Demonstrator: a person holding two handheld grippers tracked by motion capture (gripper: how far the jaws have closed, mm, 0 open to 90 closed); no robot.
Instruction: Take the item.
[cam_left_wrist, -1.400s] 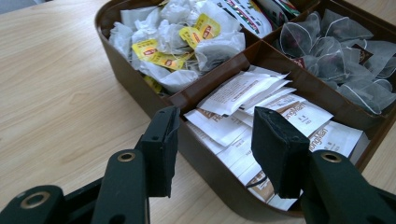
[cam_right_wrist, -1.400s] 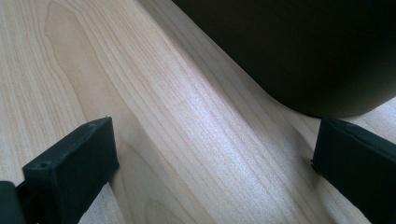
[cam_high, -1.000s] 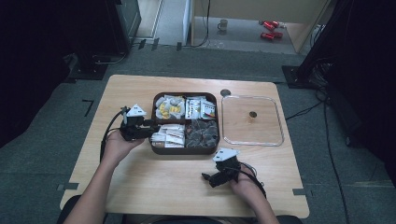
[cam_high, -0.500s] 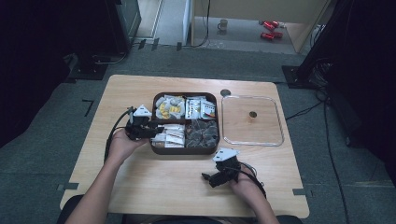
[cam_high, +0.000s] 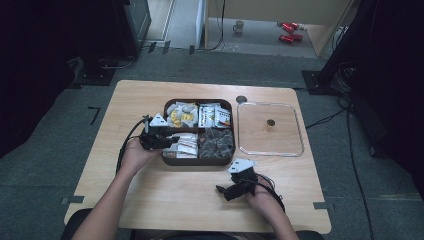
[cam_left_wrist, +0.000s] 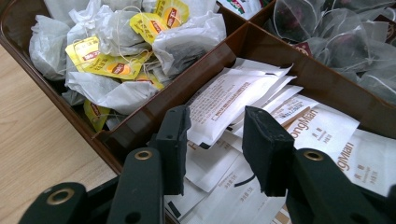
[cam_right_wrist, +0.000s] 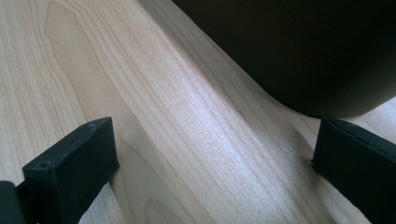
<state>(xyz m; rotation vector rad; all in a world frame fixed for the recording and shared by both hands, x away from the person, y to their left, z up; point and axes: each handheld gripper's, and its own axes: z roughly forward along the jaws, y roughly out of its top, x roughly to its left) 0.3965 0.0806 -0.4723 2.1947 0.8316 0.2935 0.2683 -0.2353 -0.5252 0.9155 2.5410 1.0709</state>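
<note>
A brown four-part box (cam_high: 197, 161) sits mid-table. My left gripper (cam_high: 172, 140) reaches from the left into its near-left compartment of white sachets (cam_high: 187, 145). In the left gripper view my left gripper (cam_left_wrist: 217, 140) has the corner of one white sachet (cam_left_wrist: 224, 100) between its jaws; they have just been closing, but a gap remains on both sides of the sachet. Tea bags with yellow tags (cam_left_wrist: 116, 60) fill the compartment behind the divider (cam_left_wrist: 187, 88). My right gripper (cam_high: 222, 191) rests open on the table in front of the box, and nothing lies between its jaws (cam_right_wrist: 212, 158).
A clear square lid (cam_high: 270, 153) with a small knob lies to the right of the box. Dark mesh tea bags (cam_high: 216, 142) and colourful sachets (cam_high: 215, 116) fill the right compartments. The box's dark wall (cam_right_wrist: 303, 46) is close ahead of the right gripper.
My left gripper has moved right and slightly down, over the box's rim into the white sachets. The right gripper has stayed where it was.
</note>
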